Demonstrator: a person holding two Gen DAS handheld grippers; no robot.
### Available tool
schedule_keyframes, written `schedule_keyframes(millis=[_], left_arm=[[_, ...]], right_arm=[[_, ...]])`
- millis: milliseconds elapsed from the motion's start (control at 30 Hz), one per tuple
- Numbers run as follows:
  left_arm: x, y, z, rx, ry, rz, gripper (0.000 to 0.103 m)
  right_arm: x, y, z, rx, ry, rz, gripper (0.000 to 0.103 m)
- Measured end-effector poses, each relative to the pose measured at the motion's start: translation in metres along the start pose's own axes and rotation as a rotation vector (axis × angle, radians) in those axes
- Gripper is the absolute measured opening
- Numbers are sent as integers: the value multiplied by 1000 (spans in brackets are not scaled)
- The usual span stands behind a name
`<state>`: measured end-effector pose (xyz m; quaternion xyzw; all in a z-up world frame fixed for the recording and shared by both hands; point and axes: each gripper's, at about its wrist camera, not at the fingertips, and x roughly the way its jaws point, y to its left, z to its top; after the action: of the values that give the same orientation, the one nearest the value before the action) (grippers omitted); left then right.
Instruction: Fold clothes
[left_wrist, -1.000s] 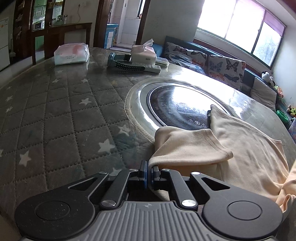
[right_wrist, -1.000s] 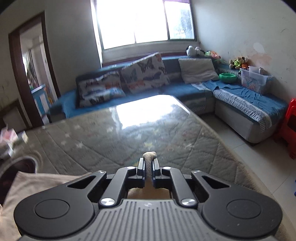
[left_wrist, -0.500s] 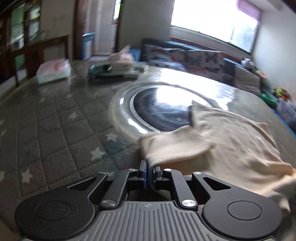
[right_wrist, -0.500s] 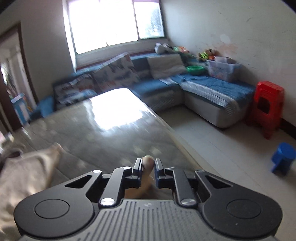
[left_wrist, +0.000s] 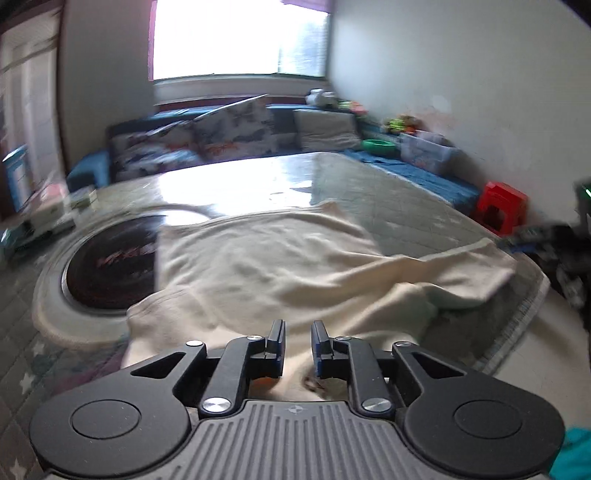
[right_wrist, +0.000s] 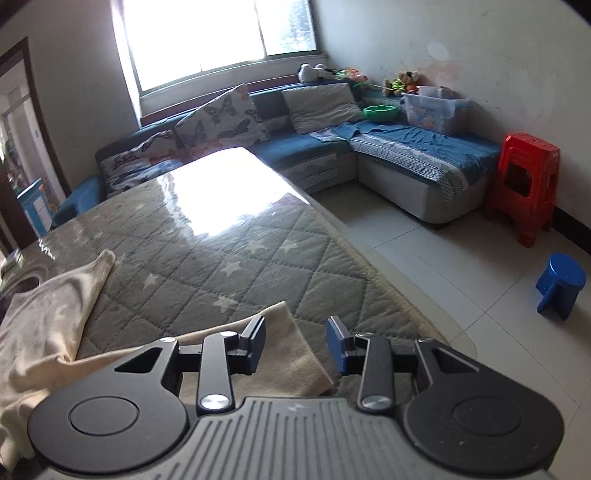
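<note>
A cream garment (left_wrist: 280, 266) lies spread on the quilted star-pattern table cover (right_wrist: 236, 266), partly over a round glass turntable (left_wrist: 107, 266). My left gripper (left_wrist: 297, 339) is open just above the garment's near edge, nothing between its fingers. My right gripper (right_wrist: 296, 341) is open over a folded corner of the same garment (right_wrist: 288, 354) near the table's right edge; the rest of the cloth trails off to the left. The right gripper itself shows blurred at the far right of the left wrist view.
Tissue boxes and small items (left_wrist: 48, 218) sit at the table's far left. A blue sofa with butterfly cushions (right_wrist: 229, 122) stands behind the table. A red stool stack (right_wrist: 524, 184) and a blue stool (right_wrist: 561, 284) stand on the tiled floor to the right.
Both grippers have opened and let go of the garment. The left one swung right over the cloth; the right one moved back, and the released corner now lies on the table.
</note>
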<state>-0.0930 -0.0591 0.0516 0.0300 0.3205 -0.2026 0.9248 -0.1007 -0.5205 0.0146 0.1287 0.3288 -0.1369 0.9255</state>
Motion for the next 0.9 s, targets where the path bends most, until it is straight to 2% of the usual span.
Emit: schedule_keyframes(millis=[133,267,367,467,567,733,833,900], left_arm=[[-3,36,-5,-130,3,194,17],[-14,72,-12,-228,9,345,16],[-22,86,-11,-278,-17,422,18],[-30,100,-10,-328,-44,490,19],[-36,104,-8,-363,-68,414,19],[-16,42,2,-144,-31,84,19],[3,-1,7,-16,10,-119,19],[16,-25,7,50,33,-191,19]], right_arm=[[13,8,-7,-50,36,-20,40],[21,14,-11,-93,31,-40,43],[26,16,-8,-107,20,-42,43],[37,17,2,-129,17,-80,43],[47,20,10,-169,9,-112,47],[66,42,31,-279,23,-191,46],[65,61,43,-303,4,-158,46],[62,77,50,-315,-2,-90,46]])
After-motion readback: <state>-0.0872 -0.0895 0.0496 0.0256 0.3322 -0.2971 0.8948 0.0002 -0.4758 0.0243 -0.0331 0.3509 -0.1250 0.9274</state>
